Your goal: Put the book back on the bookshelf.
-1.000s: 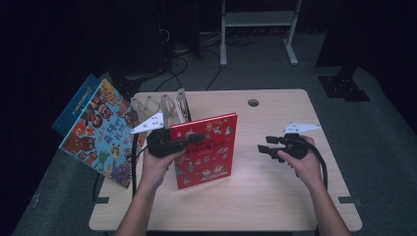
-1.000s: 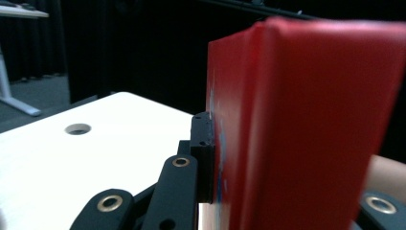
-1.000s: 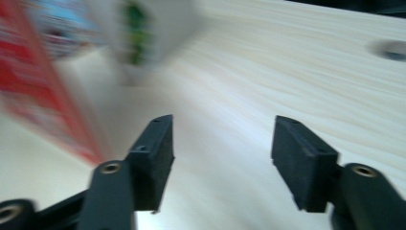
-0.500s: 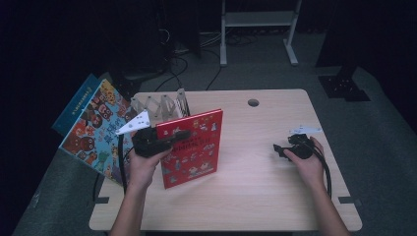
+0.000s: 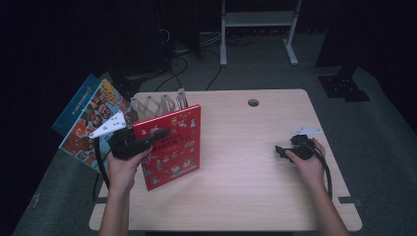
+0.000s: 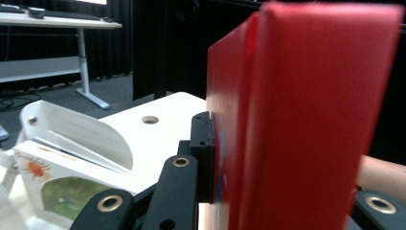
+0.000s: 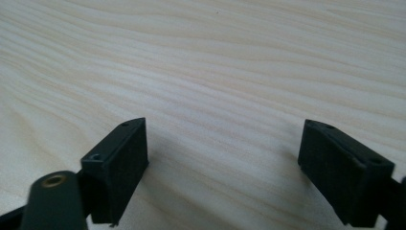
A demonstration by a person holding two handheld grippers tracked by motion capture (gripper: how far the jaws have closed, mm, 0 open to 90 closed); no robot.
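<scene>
My left gripper clamped the red book by its upper left edge, holding it upright at centre left of the high view, its lower edge on the table. The rack stood just behind it, more books leaning at far left. My right gripper, centre right, had just been opening; its jaws stood wide over bare wood with nothing between them.

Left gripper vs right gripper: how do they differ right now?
The left gripper is shut on the red book, held upright near the white rack; the right gripper has just been opening, nothing between its jaws. Left is raised over the table's left end; right sits low over bare wood. Both are black and hand-held.
</scene>
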